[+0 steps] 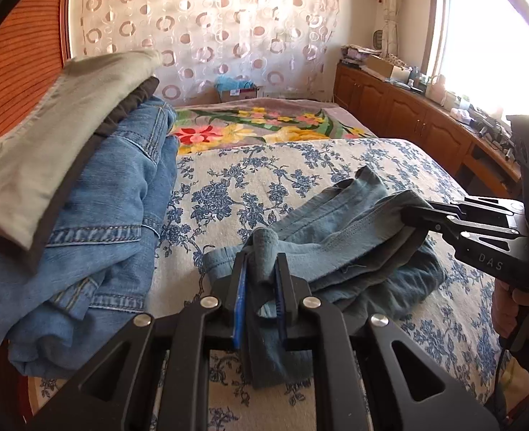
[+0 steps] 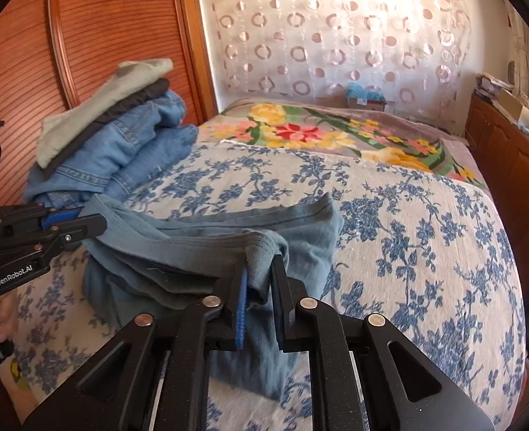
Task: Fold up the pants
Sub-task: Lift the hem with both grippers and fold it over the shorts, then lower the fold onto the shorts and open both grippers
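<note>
Both grippers pinch the same blue-grey pants (image 1: 336, 251): the left gripper (image 1: 261, 269) clamps a bunched corner, and the right gripper (image 2: 261, 273) clamps another. The garment lies doubled over in several layers on the blue-flowered bedspread (image 2: 426, 215), so at least one fold looks done, with the held edge still to be laid down and smoothed. A stack of folded clothes (image 1: 102, 179) sits just beside it, suggesting where it may go next.

Windowsill clutter (image 1: 480, 115) (too small, overexposed)
</note>
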`<move>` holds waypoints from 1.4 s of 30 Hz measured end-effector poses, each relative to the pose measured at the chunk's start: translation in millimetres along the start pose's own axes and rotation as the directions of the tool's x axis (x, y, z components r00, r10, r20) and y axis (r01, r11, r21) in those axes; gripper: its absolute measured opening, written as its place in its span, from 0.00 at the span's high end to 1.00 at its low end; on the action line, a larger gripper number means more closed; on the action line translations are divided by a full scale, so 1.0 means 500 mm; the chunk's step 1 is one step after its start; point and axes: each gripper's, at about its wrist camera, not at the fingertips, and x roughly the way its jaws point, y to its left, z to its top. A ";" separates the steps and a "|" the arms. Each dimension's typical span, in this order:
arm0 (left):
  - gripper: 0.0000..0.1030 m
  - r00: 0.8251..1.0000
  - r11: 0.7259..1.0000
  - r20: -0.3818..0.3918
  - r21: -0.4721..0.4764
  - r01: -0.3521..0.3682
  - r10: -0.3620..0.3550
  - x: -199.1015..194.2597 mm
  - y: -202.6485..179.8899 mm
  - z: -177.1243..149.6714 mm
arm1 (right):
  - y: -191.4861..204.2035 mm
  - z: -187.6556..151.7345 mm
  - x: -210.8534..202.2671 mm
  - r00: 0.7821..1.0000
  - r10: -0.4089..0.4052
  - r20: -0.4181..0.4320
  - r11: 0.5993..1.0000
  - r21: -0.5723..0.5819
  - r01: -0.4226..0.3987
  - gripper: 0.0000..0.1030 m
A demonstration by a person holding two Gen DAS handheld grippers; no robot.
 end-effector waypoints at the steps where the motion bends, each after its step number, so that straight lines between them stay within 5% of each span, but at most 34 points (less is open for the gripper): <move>1: 0.89 1.000 1.000 -0.004 -0.010 0.000 0.000 0.003 0.003 0.001 | -0.002 0.001 0.001 1.000 -0.001 0.002 1.000 -0.001 0.001 0.87; 8: 0.79 1.000 1.000 0.015 -0.013 0.001 0.000 -0.020 0.010 -0.004 | -0.001 -0.005 -0.047 0.999 0.020 0.044 1.000 -0.012 -0.020 0.79; 12: 0.58 0.999 1.000 0.041 -0.010 0.009 -0.009 -0.045 0.011 -0.004 | -0.002 -0.013 -0.070 0.998 0.022 0.055 0.999 -0.026 -0.021 0.73; 26: 0.57 0.999 1.000 0.034 0.008 0.004 -0.004 -0.055 0.001 -0.053 | 0.019 -0.061 -0.016 0.997 0.044 -0.064 0.994 -0.096 -0.050 0.64; 42: 0.57 1.000 1.000 0.018 -0.001 0.016 -0.016 -0.055 0.010 -0.073 | -0.027 0.044 0.060 0.991 -0.131 -0.018 0.987 -0.092 0.129 0.64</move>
